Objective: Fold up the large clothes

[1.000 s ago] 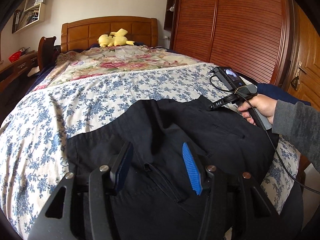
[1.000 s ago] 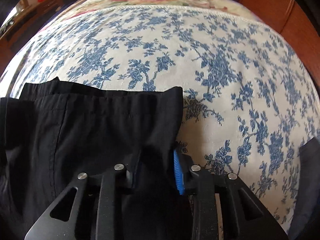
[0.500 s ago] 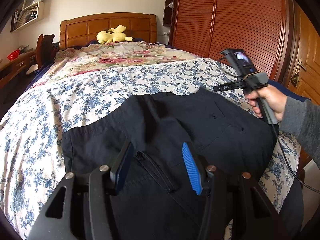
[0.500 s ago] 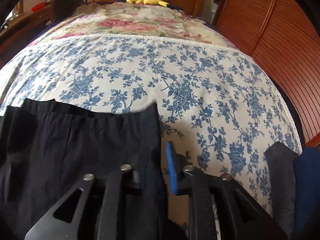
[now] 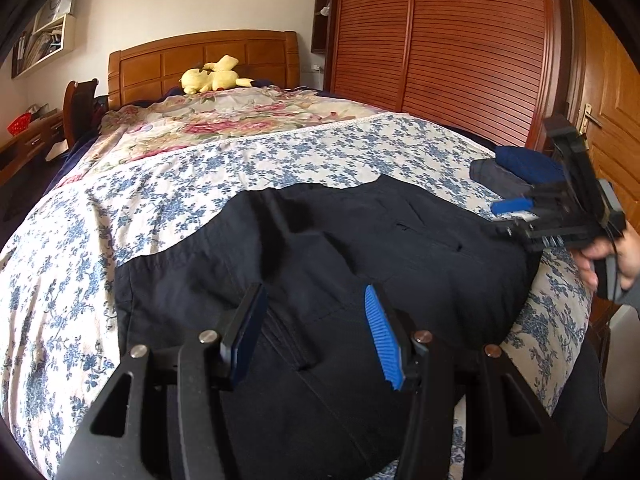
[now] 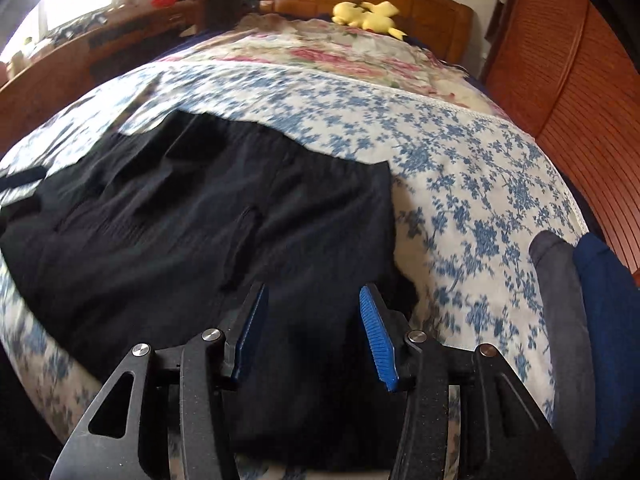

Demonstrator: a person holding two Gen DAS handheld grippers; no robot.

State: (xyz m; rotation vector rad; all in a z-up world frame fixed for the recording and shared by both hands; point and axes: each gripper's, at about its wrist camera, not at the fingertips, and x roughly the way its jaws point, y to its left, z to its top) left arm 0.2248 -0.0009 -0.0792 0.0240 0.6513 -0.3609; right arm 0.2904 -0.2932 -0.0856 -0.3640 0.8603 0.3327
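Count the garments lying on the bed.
3: the black trousers spread across the near end of the bed, and a grey garment and a navy one side by side at its right edge. More may be hidden.

Black two-finger grippers — ribbed blue pads [image 5: 384, 340], silver screws [image 6: 415, 336] — grey sleeve [image 5: 630, 294]
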